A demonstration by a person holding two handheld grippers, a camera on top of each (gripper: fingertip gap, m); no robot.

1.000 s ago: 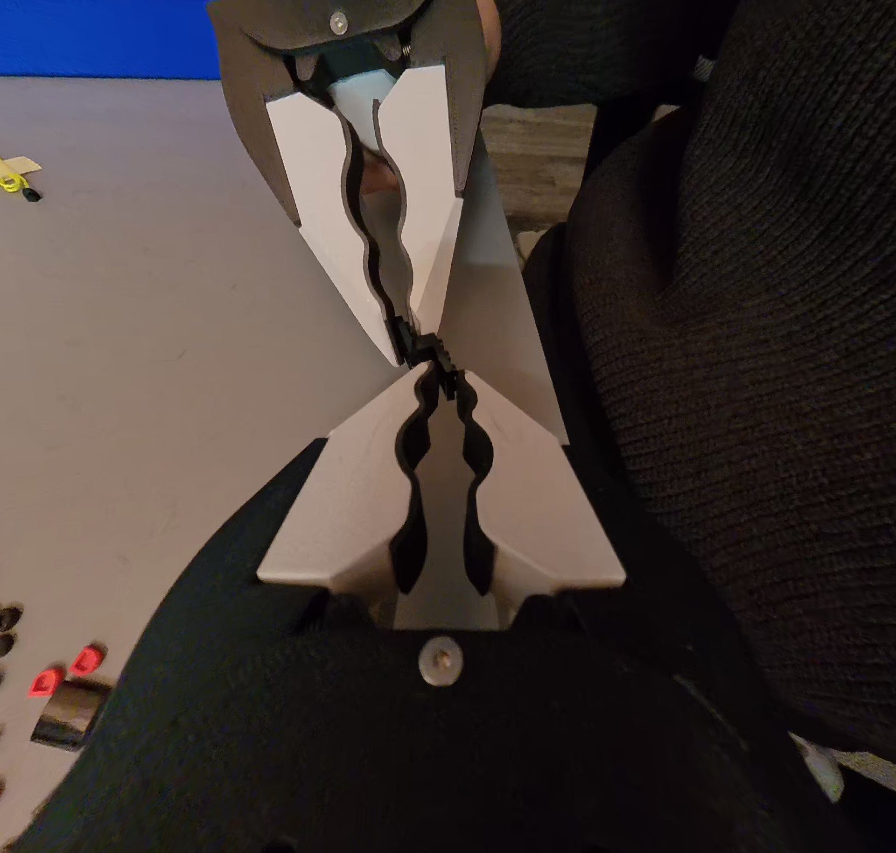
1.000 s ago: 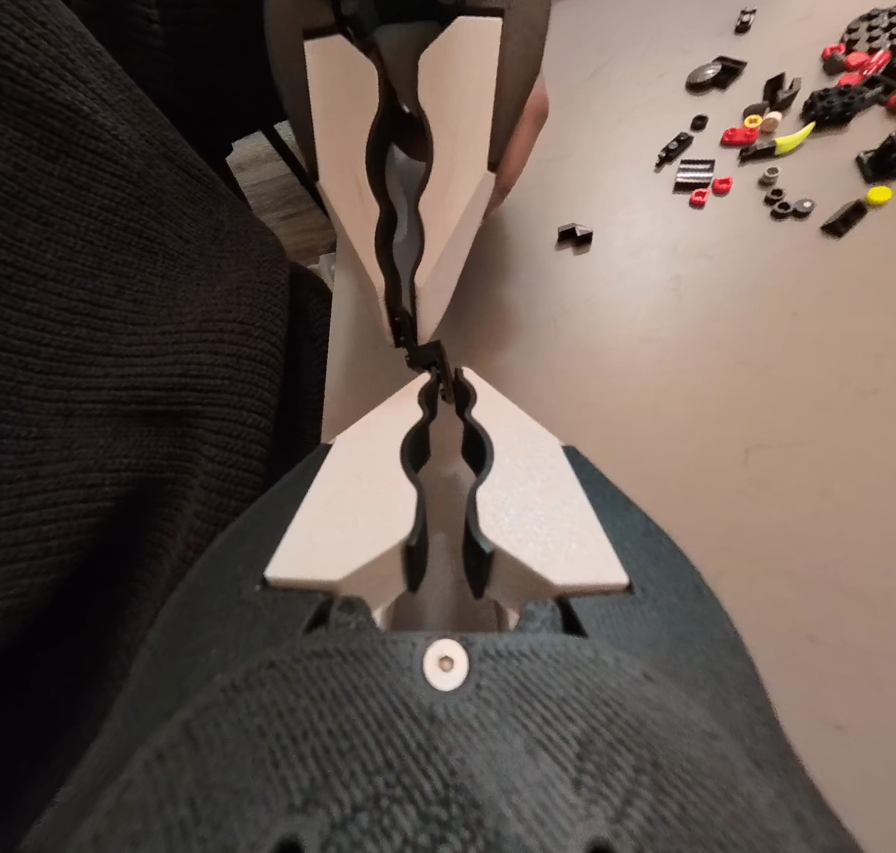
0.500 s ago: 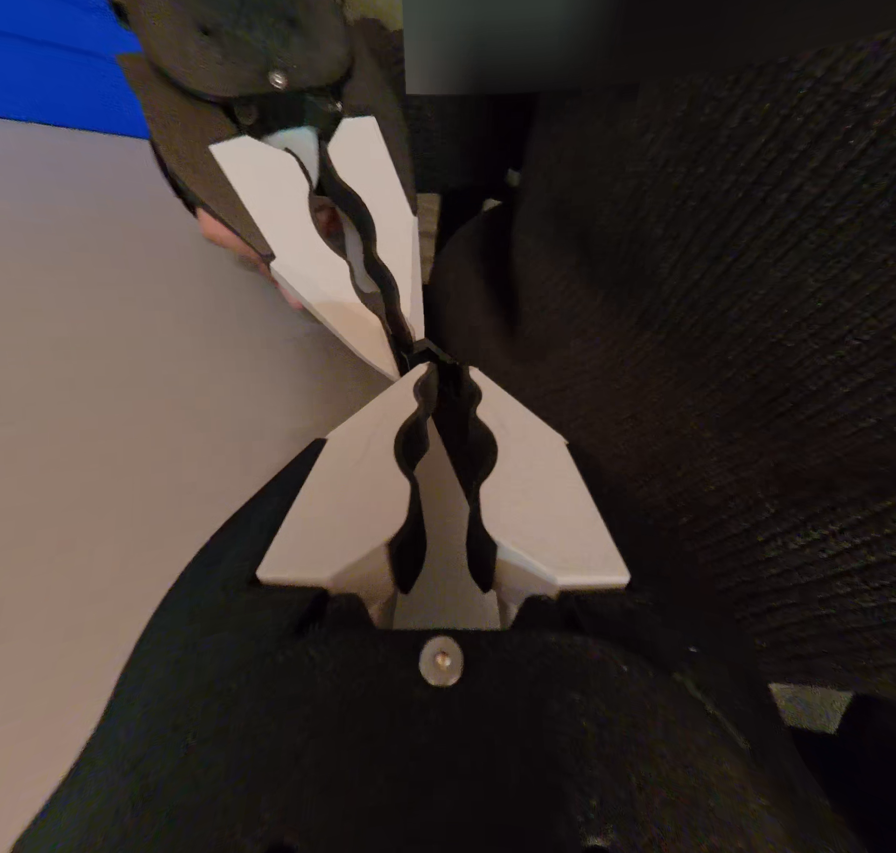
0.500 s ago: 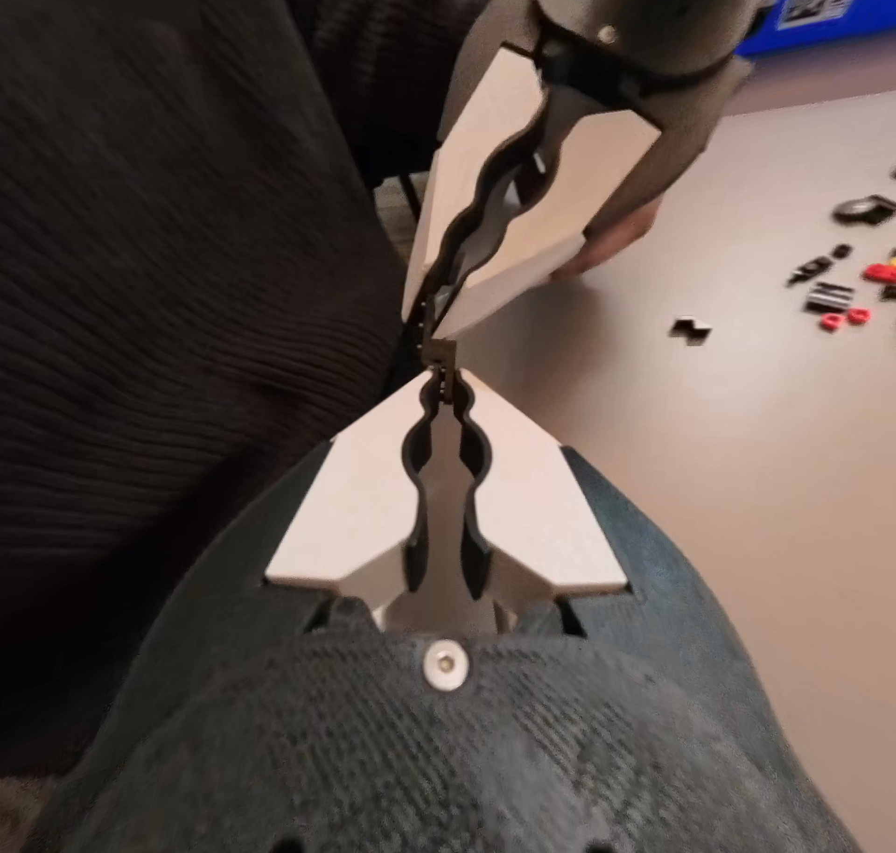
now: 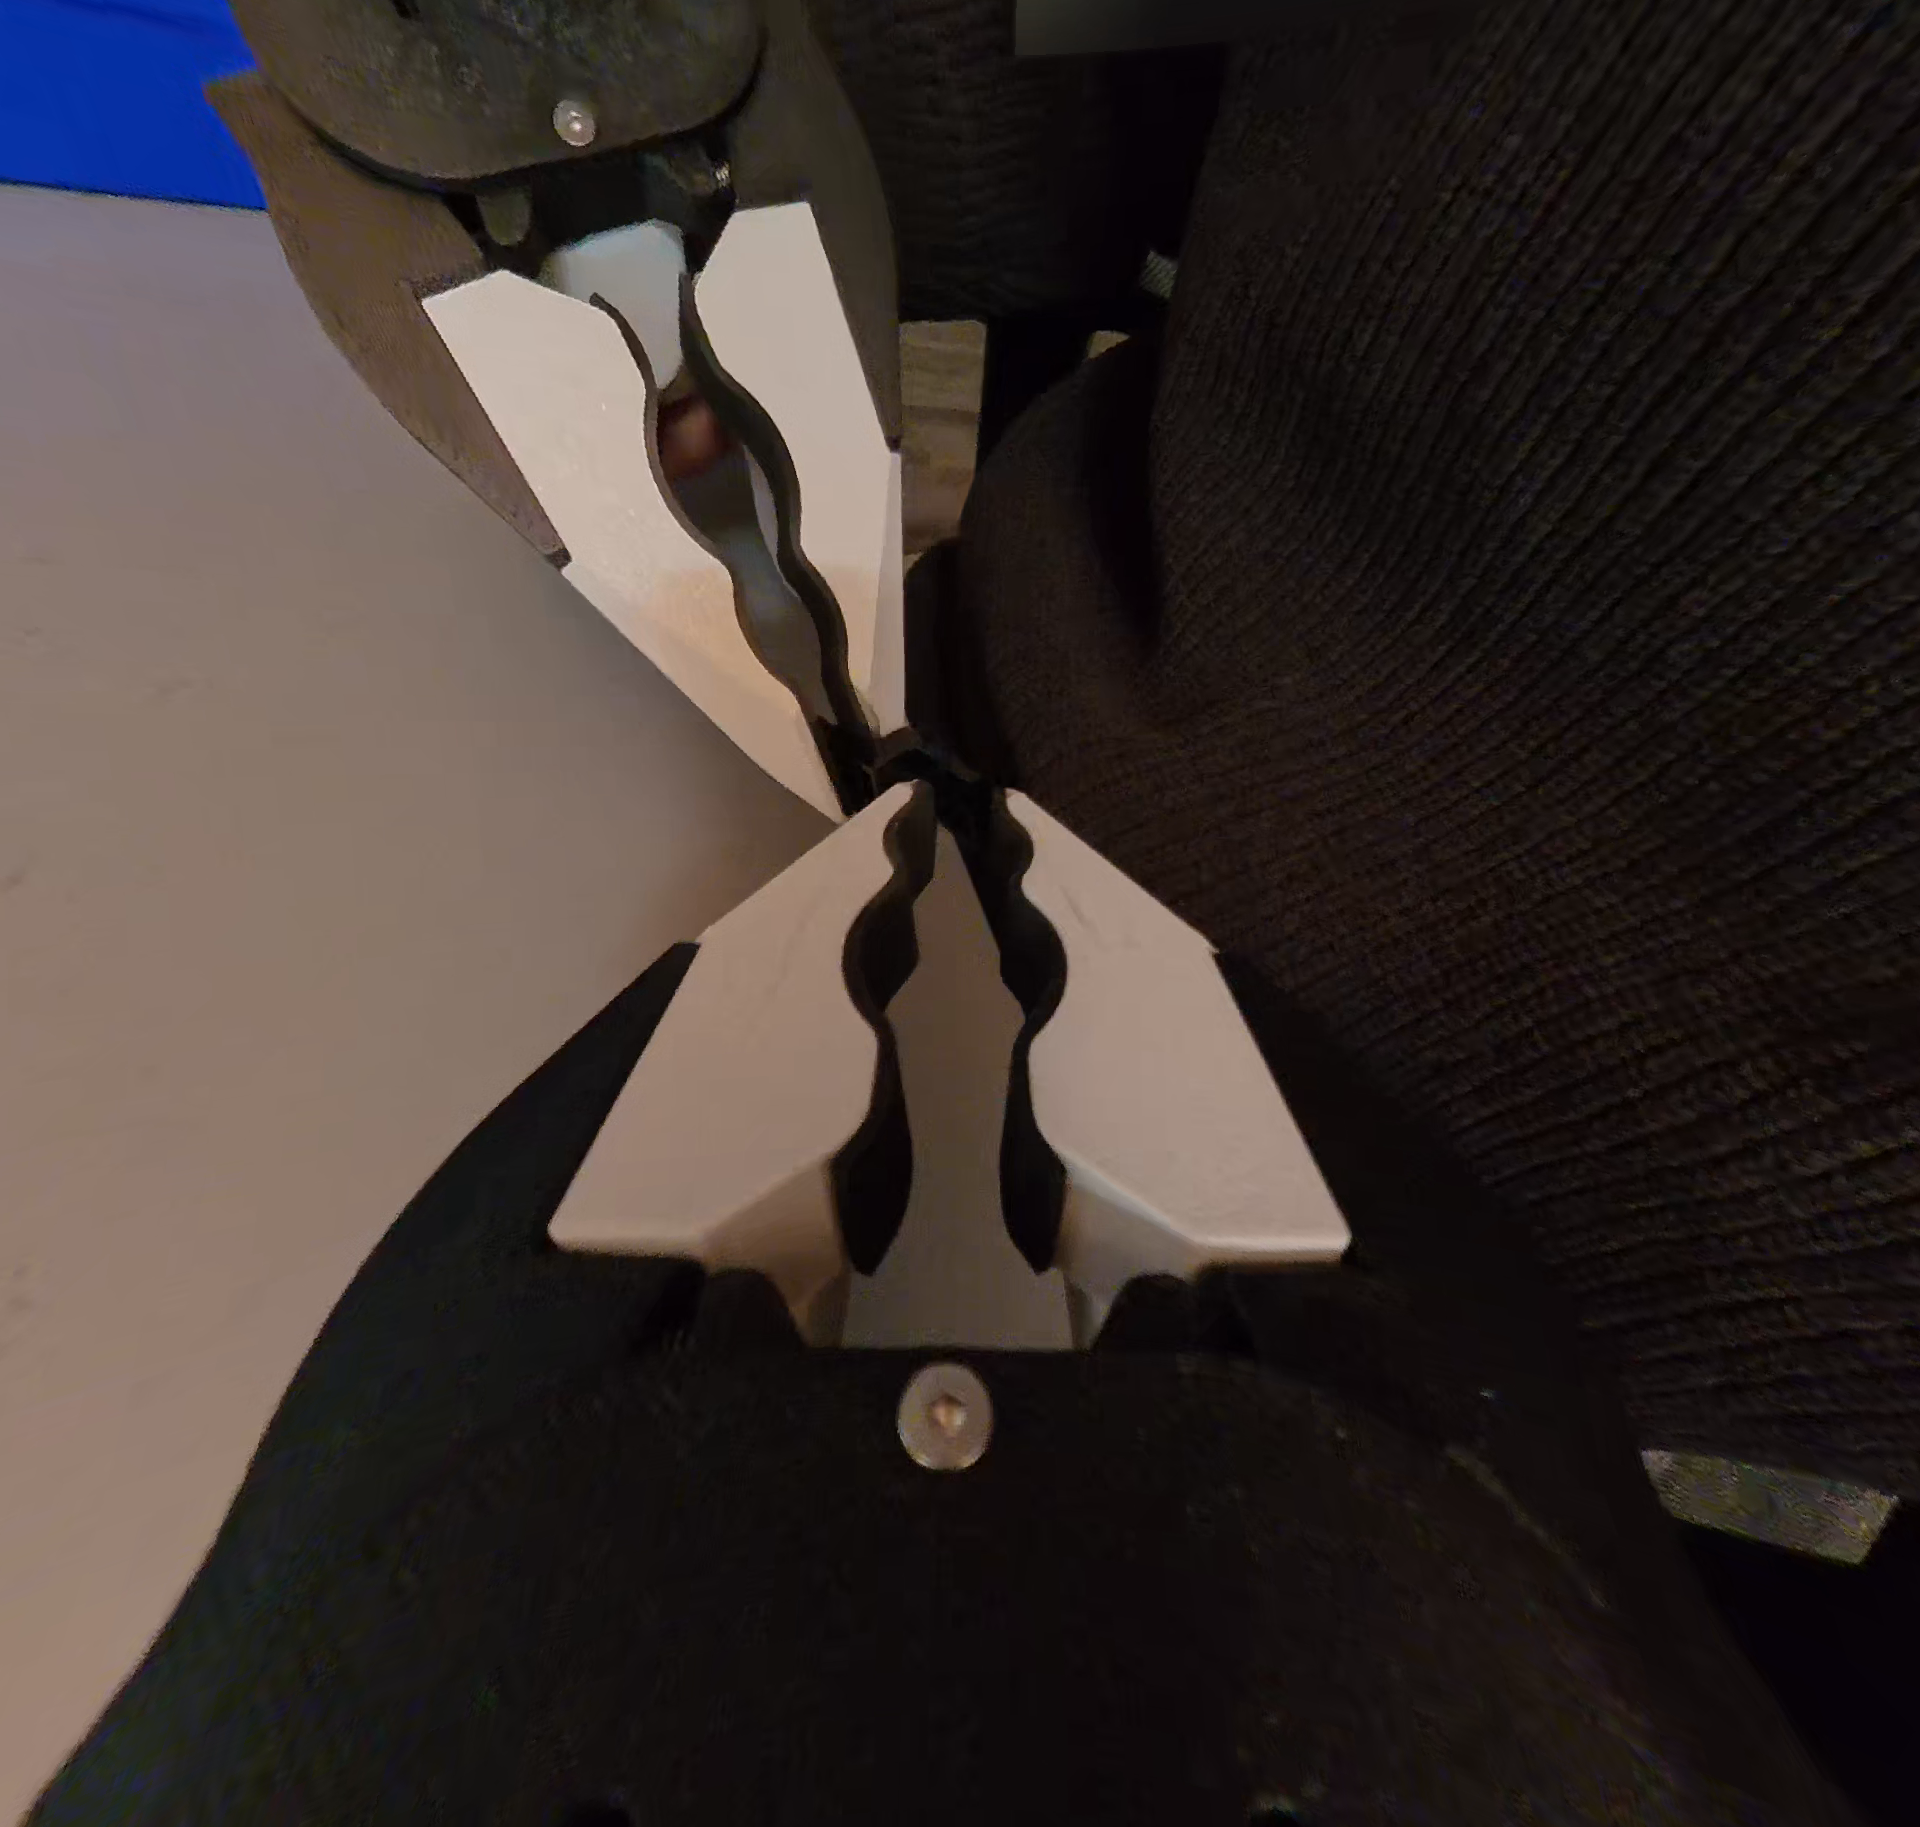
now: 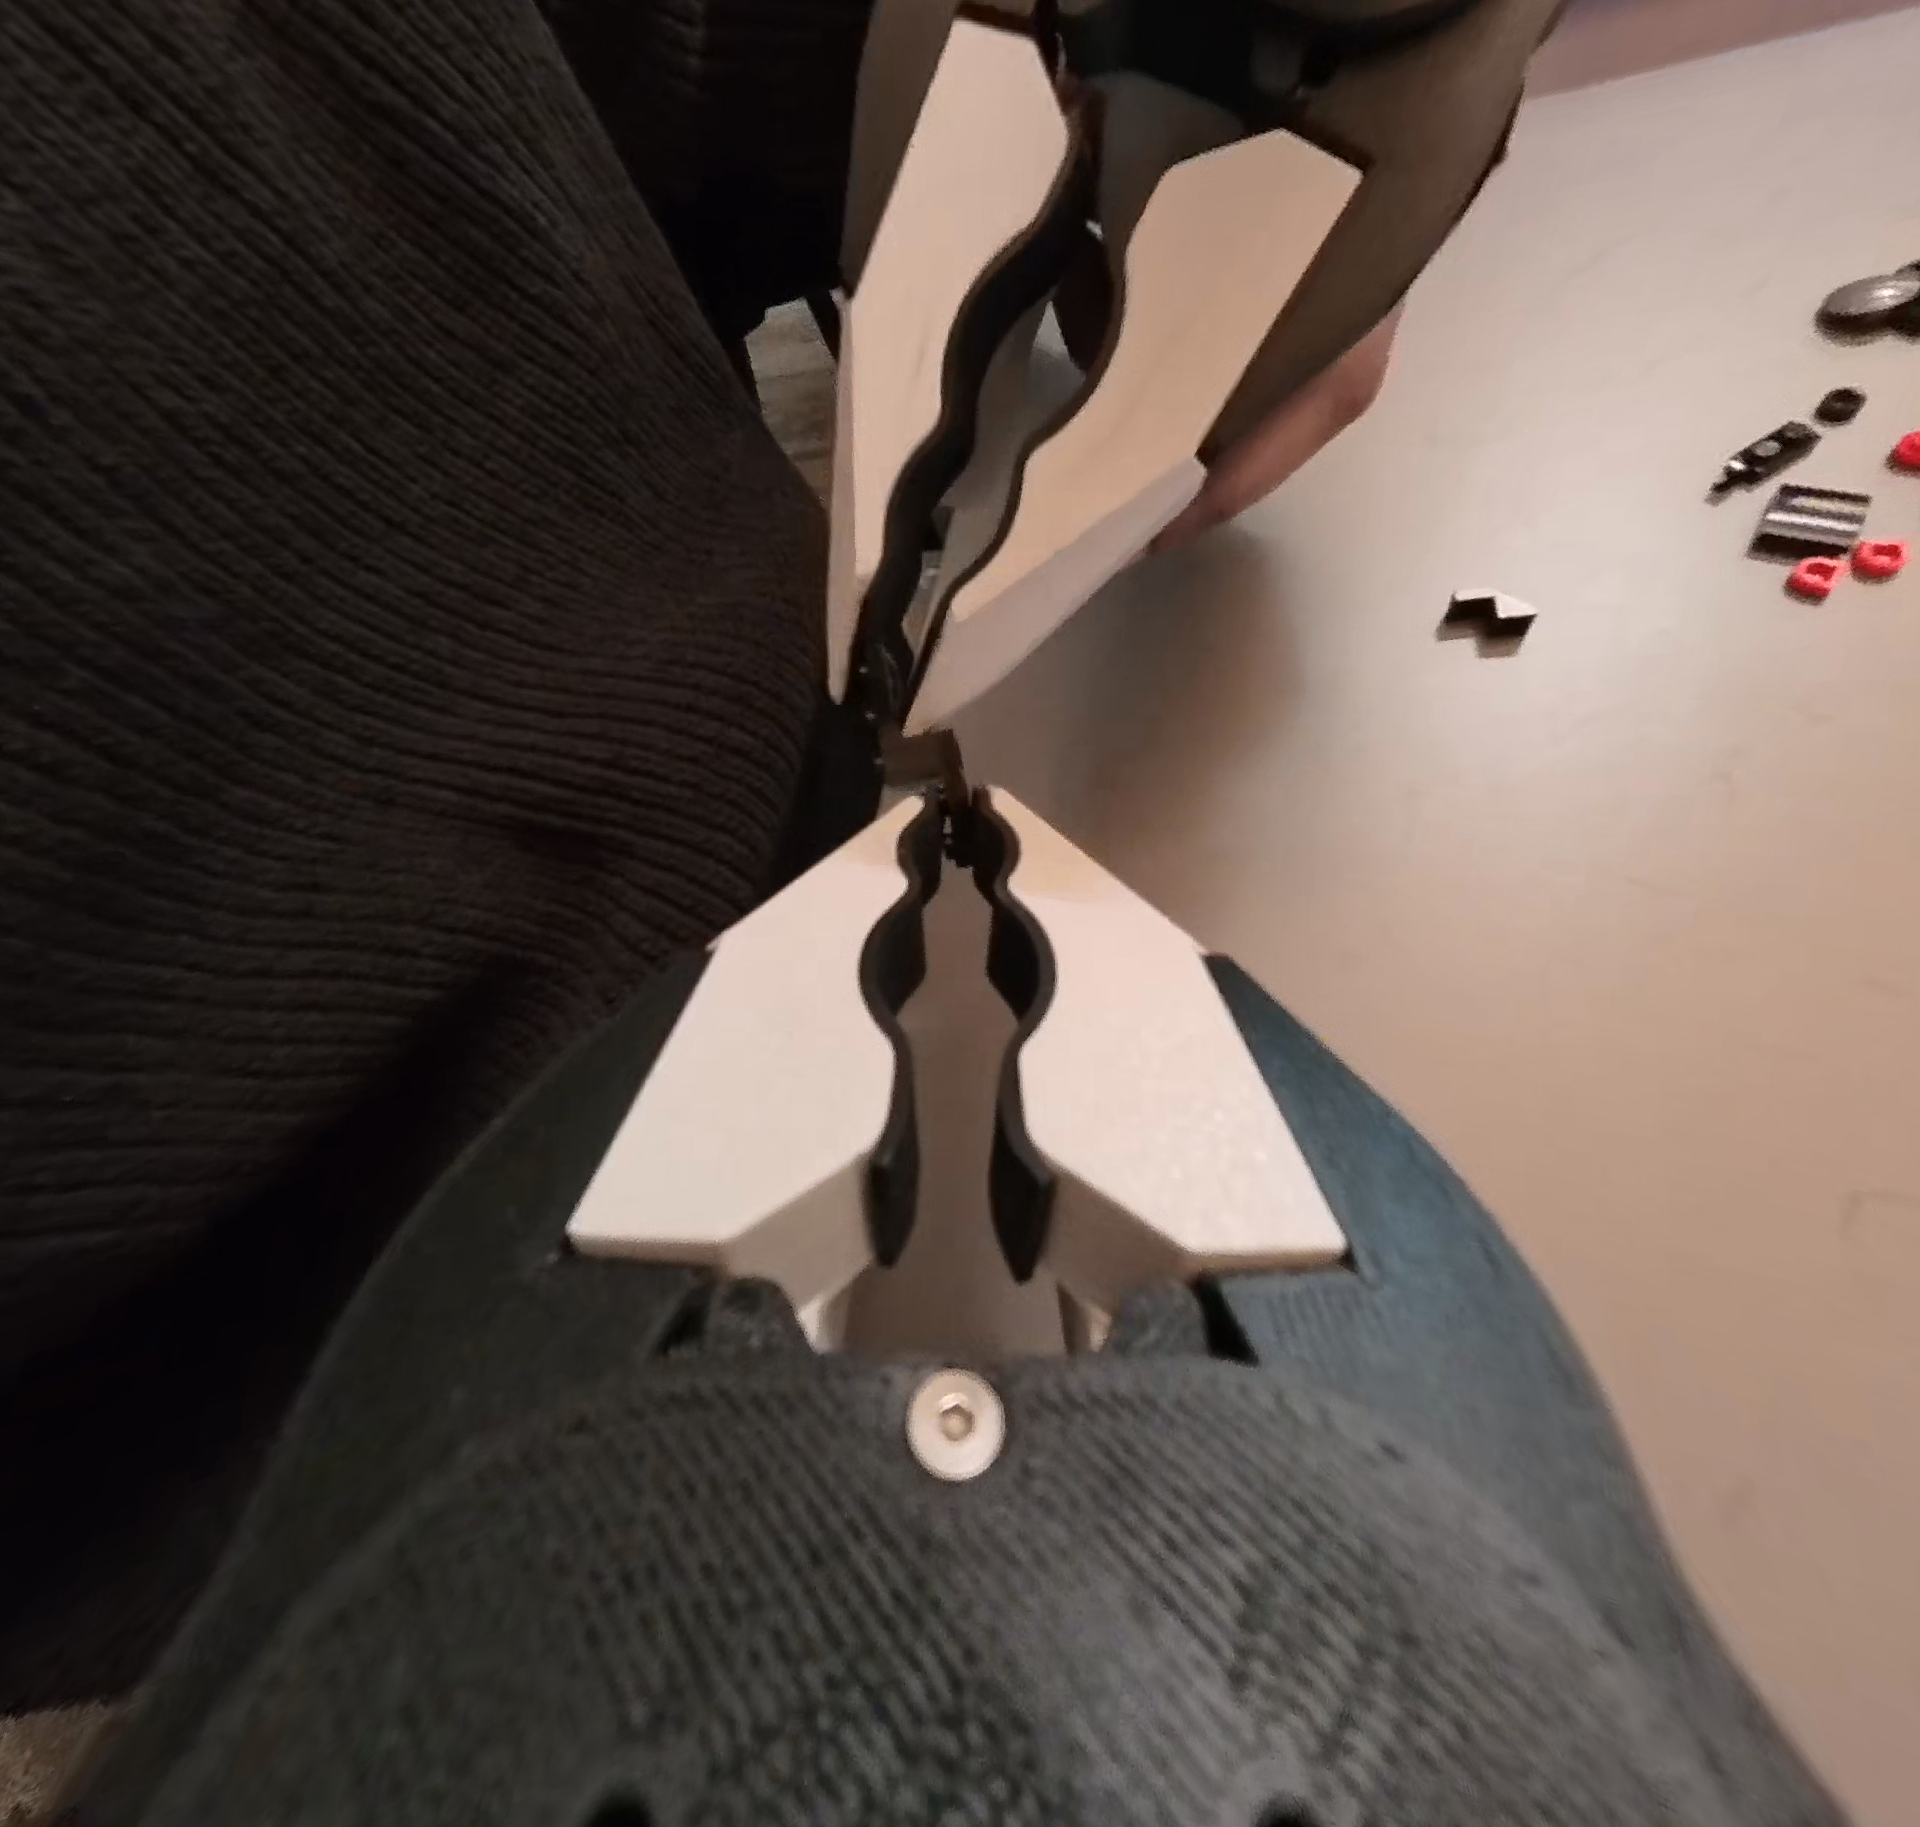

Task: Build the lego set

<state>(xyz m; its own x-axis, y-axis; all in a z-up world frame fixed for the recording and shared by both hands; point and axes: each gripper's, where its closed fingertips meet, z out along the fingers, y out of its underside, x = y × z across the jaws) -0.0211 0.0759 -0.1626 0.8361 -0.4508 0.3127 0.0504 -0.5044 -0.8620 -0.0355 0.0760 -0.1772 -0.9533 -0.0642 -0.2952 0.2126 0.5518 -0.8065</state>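
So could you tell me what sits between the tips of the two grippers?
A small dark piece bridges the tips of the right gripper and the left gripper. It shows best in the right wrist view; the left wrist view shows it darker.

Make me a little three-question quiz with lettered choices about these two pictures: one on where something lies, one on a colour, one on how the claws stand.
1. Where do the loose little building pieces lie in the right wrist view?
A. far right of the table
B. on the dark knitted sleeve
C. under the near claw

2. What colour are the two small curved pieces beside the ribbed black plate?
A. yellow
B. red
C. green

3. How do the two claws stand?
A. wide apart
B. tip to tip, both nearly closed, a small dark piece between them
C. one lying flat on the table

Answers:
1 A: the scattered pieces lie on the beige table at the right edge.
2 B: the curved pieces by the ribbed plate are red.
3 B: the right claw and left claw meet at the small dark piece.
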